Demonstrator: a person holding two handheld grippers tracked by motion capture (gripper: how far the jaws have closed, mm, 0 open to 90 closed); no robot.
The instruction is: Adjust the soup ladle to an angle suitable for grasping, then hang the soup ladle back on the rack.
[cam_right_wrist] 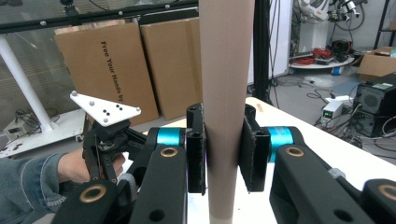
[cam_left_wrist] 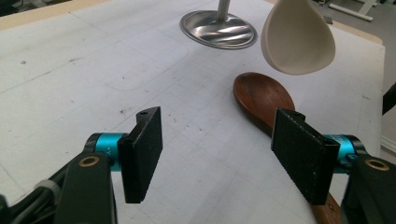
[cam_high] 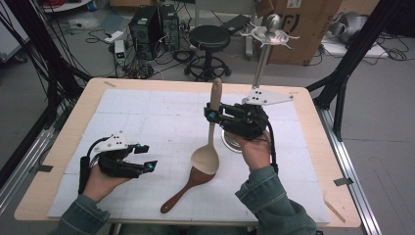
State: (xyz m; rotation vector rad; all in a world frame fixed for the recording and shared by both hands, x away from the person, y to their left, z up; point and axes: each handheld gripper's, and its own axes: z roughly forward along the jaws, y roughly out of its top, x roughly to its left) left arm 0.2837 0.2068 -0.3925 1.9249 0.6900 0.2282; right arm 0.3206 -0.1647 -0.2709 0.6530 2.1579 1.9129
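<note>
Your right gripper (cam_high: 213,115) is clamped on the pale wooden spoon's (cam_high: 209,142) handle, holding it upright above the dark wooden spoon (cam_high: 188,185) on the white mat (cam_high: 147,122), while your left gripper (cam_high: 145,156) rests nearby, jaws apart and empty.

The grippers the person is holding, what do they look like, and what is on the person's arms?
Both the left gripper and the right gripper are black, with bright blue rings behind flat black fingers and brass-coloured pivots. Each carries a pale grey three-cornered plate dotted with small holes. A black cable loops from each. The person wears blue denim sleeves.
</note>
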